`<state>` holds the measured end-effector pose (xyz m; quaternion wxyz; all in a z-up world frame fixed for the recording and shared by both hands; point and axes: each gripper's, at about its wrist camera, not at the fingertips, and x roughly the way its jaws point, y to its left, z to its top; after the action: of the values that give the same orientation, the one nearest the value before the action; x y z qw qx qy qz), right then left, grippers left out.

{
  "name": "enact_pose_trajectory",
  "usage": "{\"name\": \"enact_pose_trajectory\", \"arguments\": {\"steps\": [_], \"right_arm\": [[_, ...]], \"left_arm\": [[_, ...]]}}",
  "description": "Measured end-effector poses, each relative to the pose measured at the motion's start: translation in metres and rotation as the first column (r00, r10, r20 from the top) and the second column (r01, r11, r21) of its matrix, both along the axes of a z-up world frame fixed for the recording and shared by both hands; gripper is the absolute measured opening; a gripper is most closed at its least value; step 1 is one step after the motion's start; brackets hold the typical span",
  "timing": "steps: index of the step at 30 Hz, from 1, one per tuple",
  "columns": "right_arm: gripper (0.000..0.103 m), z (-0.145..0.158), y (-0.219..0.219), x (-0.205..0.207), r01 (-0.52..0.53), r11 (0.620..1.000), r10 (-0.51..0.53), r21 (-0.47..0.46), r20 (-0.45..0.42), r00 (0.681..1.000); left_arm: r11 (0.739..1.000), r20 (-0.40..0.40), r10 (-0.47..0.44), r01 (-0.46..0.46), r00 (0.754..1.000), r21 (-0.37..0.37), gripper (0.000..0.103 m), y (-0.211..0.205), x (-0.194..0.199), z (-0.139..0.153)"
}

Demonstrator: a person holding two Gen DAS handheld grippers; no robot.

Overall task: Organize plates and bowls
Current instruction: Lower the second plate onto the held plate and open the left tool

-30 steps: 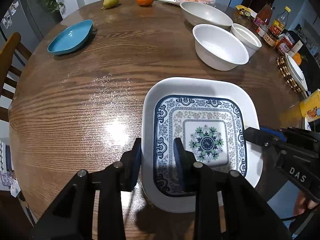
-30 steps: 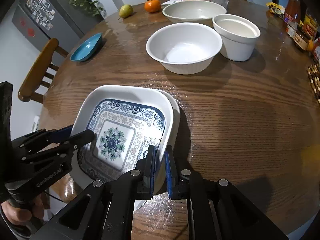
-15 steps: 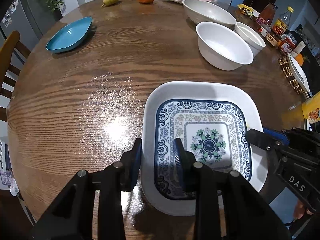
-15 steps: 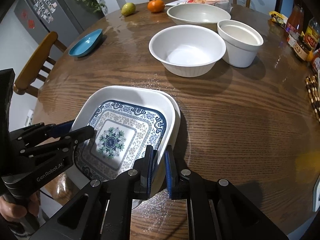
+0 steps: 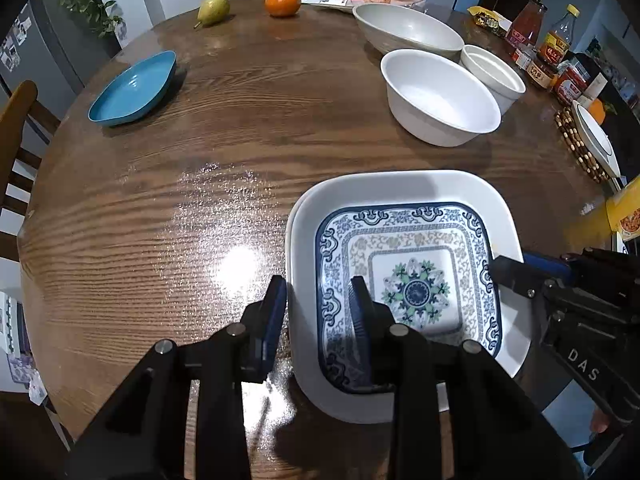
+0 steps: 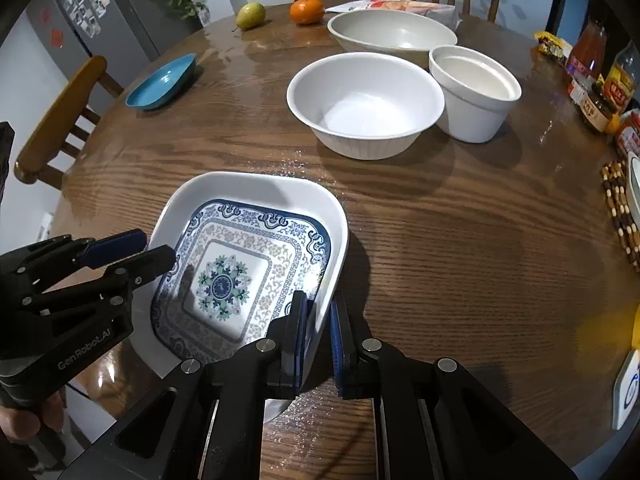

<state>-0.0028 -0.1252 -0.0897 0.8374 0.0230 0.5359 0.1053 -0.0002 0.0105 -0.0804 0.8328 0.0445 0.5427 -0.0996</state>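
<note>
**Operator:** Where was the patterned plate (image 5: 404, 292)?

**Describer:** It sat low and right of centre in your left wrist view, near the front edge of the round wooden counter (image 5: 200, 160). A second white rim peeked out along its left side, so it probably nested in another dish.

**Operator:** What were my fingers doing?

**Describer:** Your right gripper (image 6: 318, 320) had its fingers closed on the plate's right rim, one pad inside and one outside. Your left gripper (image 5: 317, 308) straddled the opposite rim. I could not tell whether its pads pressed or only stood beside it.

**Operator:** How would the plate handle?

**Describer:** It looked glazed, stiff and breakable, and it was likely slick and fairly heavy. The raised rim was the only hold I could see. Gripping opposite sides should have kept it level. The white bowl (image 5: 436, 96) stood well apart, toward the upper right.
</note>
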Motion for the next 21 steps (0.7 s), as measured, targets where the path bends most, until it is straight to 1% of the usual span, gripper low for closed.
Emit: {"name": "enact_pose_trajectory", "arguments": {"steps": [3,7,11,14,15,16,18,19,21], "right_arm": [[0.011,0.0,0.001,0.0,-0.005,1.0,0.005,-0.011,0.003,1.0],[0.011,0.001,-0.001,0.0,0.007,1.0,-0.007,-0.001,0.003,1.0],[0.011,0.013,-0.007,-0.001,0.023,1.0,-0.024,0.017,0.036,0.999],[0.011,0.022,-0.008,-0.001,0.024,0.999,-0.026,0.027,0.058,0.998],[0.013,0.025,-0.009,-0.001,0.023,0.999,-0.025,0.032,0.063,0.998],[0.014,0.028,-0.009,-0.002,0.02,0.999,-0.023,0.043,0.068,0.997],[0.026,0.032,-0.008,-0.002,0.016,0.998,-0.02,0.062,0.073,0.997],[0.029,0.035,-0.009,-0.001,0.014,0.997,-0.02,0.074,0.075,0.997],[0.04,0.039,-0.009,-0.001,0.012,0.996,-0.019,0.093,0.079,0.997]], "left_arm": [[1.0,0.001,0.0,0.0,1.0,0.002,0.03,-0.001,0.001,0.0],[1.0,0.012,-0.002,0.002,1.0,0.004,0.031,-0.002,0.002,0.004],[1.0,0.025,0.0,-0.001,1.0,0.005,0.031,-0.002,0.002,0.008],[1.0,0.034,0.004,-0.005,0.999,0.013,0.037,0.0,0.003,0.01],[1.0,0.035,0.005,-0.006,0.999,0.012,0.043,0.001,0.003,0.011],[1.0,0.038,0.007,-0.007,0.999,0.013,0.048,0.001,0.004,0.012],[1.0,0.049,0.011,-0.011,0.999,0.018,0.051,0.002,0.004,0.015],[1.0,0.052,0.014,-0.014,0.999,0.018,0.054,0.003,0.004,0.017],[1.0,0.058,0.022,-0.023,0.998,0.016,0.062,0.005,0.004,0.021]]}}
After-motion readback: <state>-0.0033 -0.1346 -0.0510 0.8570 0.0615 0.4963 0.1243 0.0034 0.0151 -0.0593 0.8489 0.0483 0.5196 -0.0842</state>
